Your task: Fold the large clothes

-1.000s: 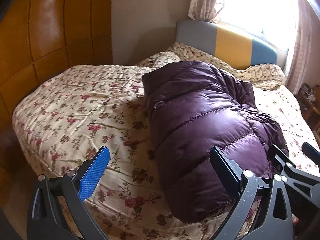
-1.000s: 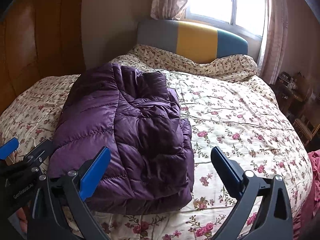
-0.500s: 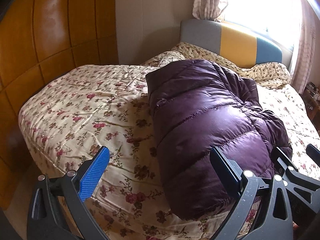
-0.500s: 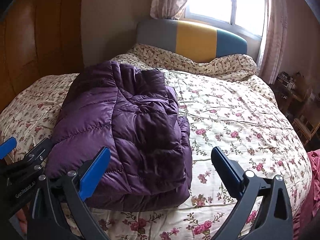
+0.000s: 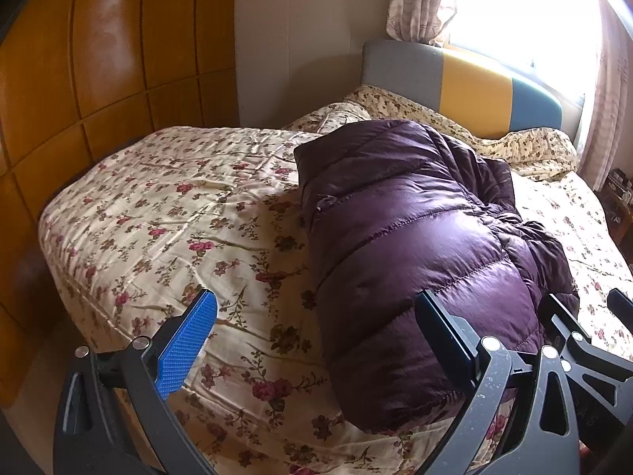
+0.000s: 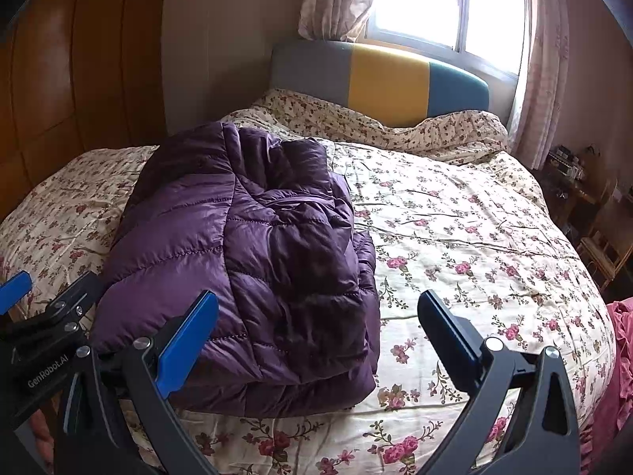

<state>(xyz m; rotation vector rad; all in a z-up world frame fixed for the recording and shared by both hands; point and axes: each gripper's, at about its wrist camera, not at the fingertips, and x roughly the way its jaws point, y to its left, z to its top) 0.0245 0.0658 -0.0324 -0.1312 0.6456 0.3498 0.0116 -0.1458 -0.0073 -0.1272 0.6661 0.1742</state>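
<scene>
A purple puffer jacket (image 6: 245,261) lies folded into a thick bundle on the near left part of a floral bedspread (image 6: 474,237), its bulk likely doubled over to make it compact. The left gripper (image 5: 316,340) and right gripper (image 6: 316,340) hover above the bed's near edge, jaws spread wide and holding nothing, apparently clear of the jacket because the folding looks finished or nearly so.

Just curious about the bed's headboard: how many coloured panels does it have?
3. The headboard has a grey panel on the left, a yellow panel in the middle and a teal panel on the right, by the window. Bedding hides their lower edges.
</scene>
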